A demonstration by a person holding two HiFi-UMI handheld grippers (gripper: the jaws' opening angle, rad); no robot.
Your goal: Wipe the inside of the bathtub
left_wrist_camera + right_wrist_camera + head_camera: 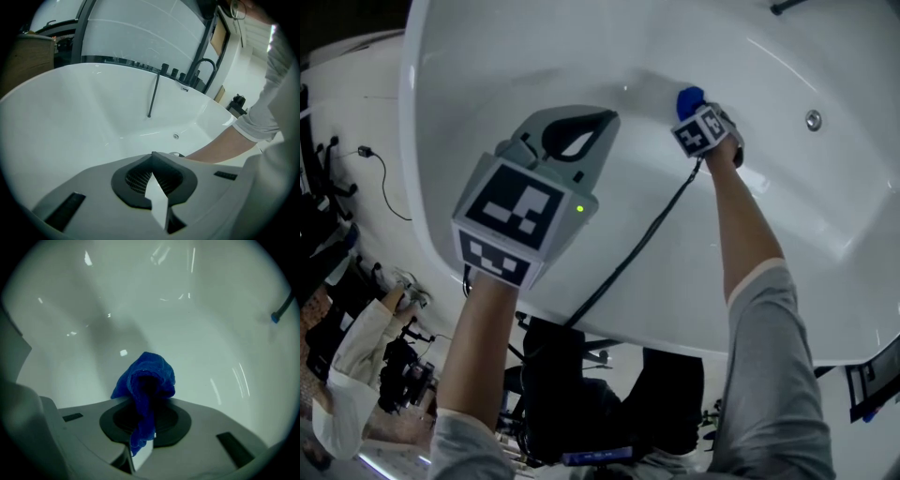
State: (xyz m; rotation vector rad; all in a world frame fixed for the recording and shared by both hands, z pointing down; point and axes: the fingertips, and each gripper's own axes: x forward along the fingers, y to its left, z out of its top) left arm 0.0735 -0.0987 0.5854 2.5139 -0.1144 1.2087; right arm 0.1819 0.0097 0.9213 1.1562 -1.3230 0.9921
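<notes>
We judge wiping unfinished: right hand-held gripper pinches a cloth at 1 o'clock in the bathtub; left hand-held gripper pressed together, empty.

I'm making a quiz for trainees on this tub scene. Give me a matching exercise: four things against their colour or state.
Things:
1. cloth
2. left tongs
3. tub
4. cable

Colour or state:
a. white
b. shut, empty
c. black
d. blue, clamped

Pairs: 1-d, 2-b, 3-a, 4-c
</notes>
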